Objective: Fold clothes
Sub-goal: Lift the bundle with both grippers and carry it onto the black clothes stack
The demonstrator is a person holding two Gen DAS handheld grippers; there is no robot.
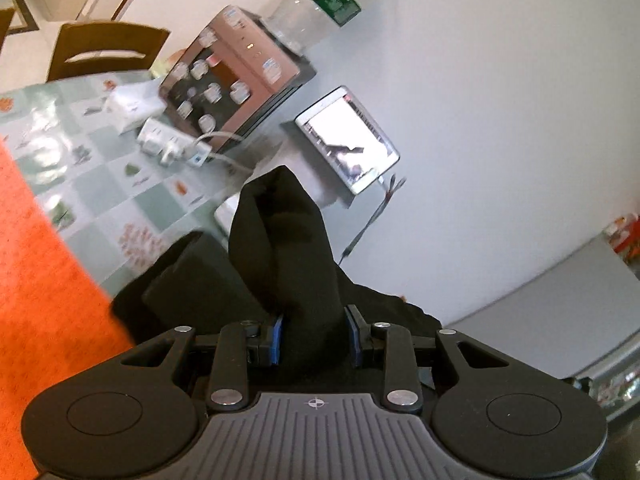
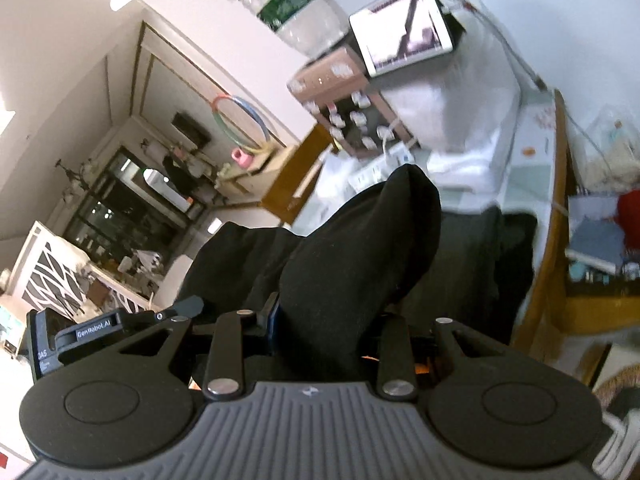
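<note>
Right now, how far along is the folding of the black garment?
Done: both tools have a grip. The left tool and the right tool are each shut on a bunched part of the black garment. In hand: the cloth is lifted, hanging above the table with its orange cloth. Left: no finished fold shows; it has yet to be laid flat and folded.

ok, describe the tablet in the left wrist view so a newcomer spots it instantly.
Start at the table with the pale green checked cloth and follow it to its far edge by the white wall. There, right of the brown box under the water bottle, stands the tablet: white-framed, the only lit screen.
</note>
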